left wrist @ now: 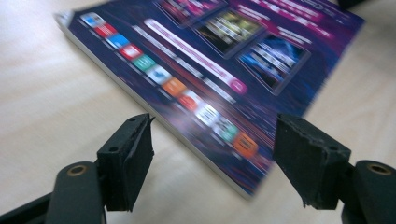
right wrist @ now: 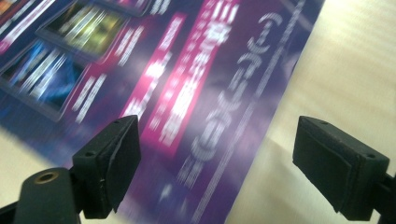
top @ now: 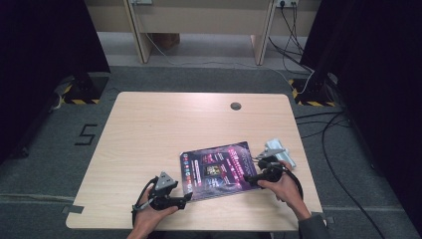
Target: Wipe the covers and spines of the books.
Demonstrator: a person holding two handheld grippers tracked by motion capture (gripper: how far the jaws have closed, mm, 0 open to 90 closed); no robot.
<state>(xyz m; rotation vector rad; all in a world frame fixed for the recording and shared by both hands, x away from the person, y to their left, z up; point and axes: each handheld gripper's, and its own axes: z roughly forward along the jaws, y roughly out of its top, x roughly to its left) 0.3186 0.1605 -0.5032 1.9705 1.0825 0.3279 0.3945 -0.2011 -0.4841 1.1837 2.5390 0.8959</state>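
A purple magazine [top: 219, 169] with pink lettering and a row of coloured icons lies flat on the wooden table [top: 164, 129], towards its front right. My left gripper [top: 186, 196] sits at the magazine's near left corner, its jaws open; in the left gripper view that corner [left wrist: 243, 182] lies between and beyond the two black pads [left wrist: 133, 154], untouched. My right gripper [top: 250, 178] hovers over the magazine's right part, also open. The cover [right wrist: 196, 93] and its right edge show between its pads [right wrist: 116, 158] in the right gripper view.
A grey flat object [top: 281, 151] lies on the table just right of the magazine, behind my right hand. A round cable hole [top: 236, 105] is near the table's far edge. Cables [top: 328, 134] run over the floor to the right.
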